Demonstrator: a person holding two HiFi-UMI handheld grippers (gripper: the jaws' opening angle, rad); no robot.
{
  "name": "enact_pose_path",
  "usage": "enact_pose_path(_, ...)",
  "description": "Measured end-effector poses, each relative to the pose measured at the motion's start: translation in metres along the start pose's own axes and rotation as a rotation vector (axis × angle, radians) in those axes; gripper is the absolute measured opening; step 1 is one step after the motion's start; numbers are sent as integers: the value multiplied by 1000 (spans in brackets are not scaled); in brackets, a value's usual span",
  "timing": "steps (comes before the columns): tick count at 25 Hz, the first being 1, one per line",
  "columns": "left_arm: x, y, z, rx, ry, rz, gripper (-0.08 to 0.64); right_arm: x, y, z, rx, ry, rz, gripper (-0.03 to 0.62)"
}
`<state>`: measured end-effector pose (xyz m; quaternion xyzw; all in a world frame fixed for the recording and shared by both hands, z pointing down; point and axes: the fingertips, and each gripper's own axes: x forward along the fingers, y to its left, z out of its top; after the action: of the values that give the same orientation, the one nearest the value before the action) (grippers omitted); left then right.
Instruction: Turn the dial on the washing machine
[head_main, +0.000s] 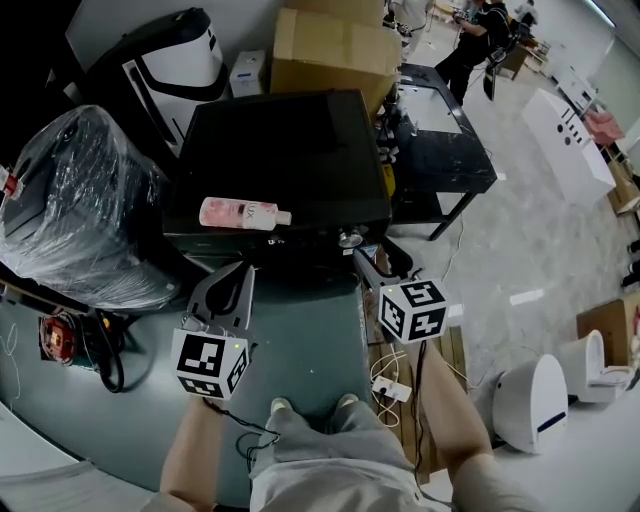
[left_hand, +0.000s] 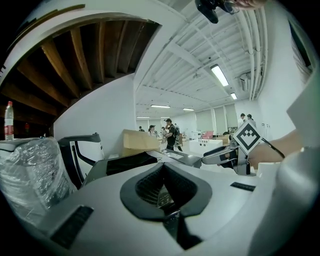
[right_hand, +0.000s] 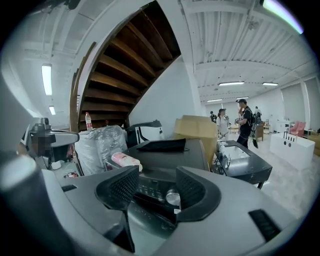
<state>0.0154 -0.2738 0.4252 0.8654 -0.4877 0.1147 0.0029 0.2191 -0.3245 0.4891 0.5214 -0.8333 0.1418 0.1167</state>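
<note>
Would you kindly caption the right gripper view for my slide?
Open right gripper faces the silver dial on the black washing machine.

Hall bright, evenly lit by fluorescent ceiling strips (left_hand: 220, 75); shadows soft. Glare on plastic wrap (head_main: 80, 190). Black washing machine (head_main: 280, 150) top near featureless. Stair underside (right_hand: 130, 65) in shade. Fisheye bends edges; black vignette in both gripper views. Nearest foreground soft, background sharper.

Warehouse-like workshop hall: cardboard box (head_main: 335, 45), shrink-wrapped appliance (head_main: 80, 200), floor-standing toilet (head_main: 600, 366), strip lights (left_hand: 220, 75).
</note>
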Motion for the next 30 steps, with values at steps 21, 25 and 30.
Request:
enact_pose_path(21, 72, 24, -128, -32, 30, -42, 18, 118, -51, -117, 38, 41, -149, 273)
enact_pose_path(25, 75, 30, -148, -60, 57, -43, 18, 124, -58, -123, 98, 7, -165, 278)
enact_pose_path(30, 74, 40, -154, -106, 68, -37, 18, 125, -60, -126, 89, 16, -183, 281)
